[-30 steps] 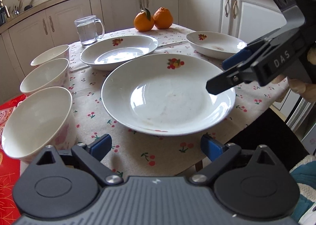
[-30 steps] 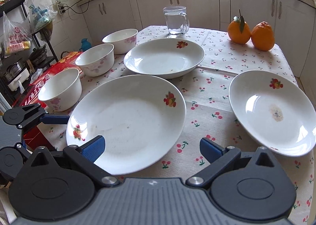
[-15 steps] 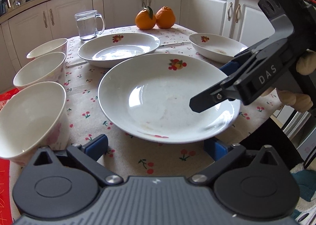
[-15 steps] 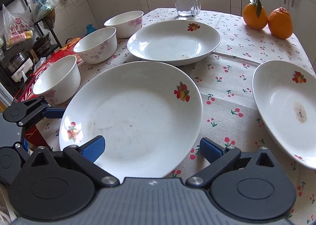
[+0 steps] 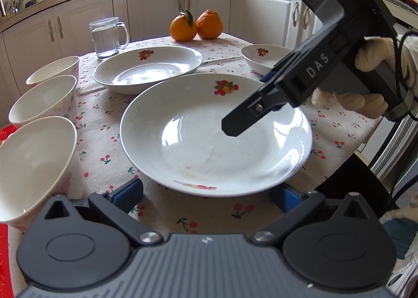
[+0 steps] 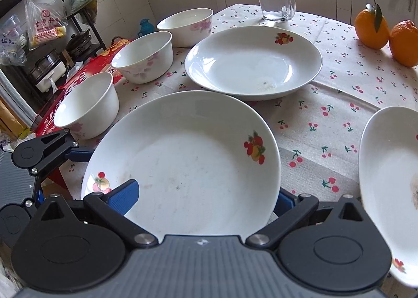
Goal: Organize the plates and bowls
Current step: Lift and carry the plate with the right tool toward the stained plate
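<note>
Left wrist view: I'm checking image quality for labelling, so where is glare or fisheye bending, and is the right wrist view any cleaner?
Left wrist view: window glare streaks the near plate and the far plate; cabinets bow at the edges. Right wrist view: softer light, little glare on the near plate; edges curve and corners go dark.

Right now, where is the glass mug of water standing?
The glass mug stands at the far end of the table, left of the two oranges in the left wrist view, just behind the far plate.
</note>
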`<state>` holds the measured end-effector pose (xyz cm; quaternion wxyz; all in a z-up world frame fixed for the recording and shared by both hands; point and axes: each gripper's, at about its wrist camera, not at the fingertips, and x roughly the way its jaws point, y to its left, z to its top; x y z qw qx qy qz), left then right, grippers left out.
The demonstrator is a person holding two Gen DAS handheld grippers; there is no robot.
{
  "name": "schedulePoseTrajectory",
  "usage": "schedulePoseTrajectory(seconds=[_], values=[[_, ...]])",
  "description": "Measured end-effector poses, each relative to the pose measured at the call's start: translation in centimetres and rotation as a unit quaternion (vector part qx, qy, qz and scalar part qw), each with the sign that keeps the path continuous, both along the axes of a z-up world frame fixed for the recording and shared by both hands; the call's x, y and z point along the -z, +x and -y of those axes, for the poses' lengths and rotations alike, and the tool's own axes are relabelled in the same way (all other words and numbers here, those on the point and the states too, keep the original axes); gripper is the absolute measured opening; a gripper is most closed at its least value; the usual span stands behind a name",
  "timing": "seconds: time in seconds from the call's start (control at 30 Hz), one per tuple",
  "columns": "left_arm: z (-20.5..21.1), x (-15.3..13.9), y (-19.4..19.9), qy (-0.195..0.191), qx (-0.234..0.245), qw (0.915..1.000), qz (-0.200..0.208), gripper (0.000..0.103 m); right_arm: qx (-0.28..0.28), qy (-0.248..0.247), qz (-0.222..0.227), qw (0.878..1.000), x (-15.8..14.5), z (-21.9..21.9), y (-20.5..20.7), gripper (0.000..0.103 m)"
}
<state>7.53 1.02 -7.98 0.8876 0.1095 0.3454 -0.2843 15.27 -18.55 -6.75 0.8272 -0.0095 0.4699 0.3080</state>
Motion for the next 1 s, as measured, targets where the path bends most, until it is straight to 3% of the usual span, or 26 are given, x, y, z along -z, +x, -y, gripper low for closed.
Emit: schedulePoseTrajectory(seconds=[0.23, 0.47, 0.77, 1.0], values=[[0.0, -0.2, 0.1, 0.0, 0.012, 0.9999, -0.002, 0.098, -0.026, 0.01, -0.021, 0.999, -0.7, 0.3, 2.4, 0.101], [0.2, -0.4, 0.0, 0.001, 0.024, 0.9997, -0.002, 0.092, -0.046, 0.024, -0.051, 0.997, -0.9, 0.7, 4.7, 0.091], [0.1, -0.4, 0.1, 0.0, 0.028, 0.9996, -0.002, 0.092, -0.058, 0.061, -0.083, 0.993, -0.4, 0.8, 6.4, 0.091], [0.1, -0.4, 0.1, 0.001, 0.033, 0.9994, -0.003, 0.092, -0.056, 0.046, -0.077, 0.994, -0.5, 0.3, 6.1, 0.092]])
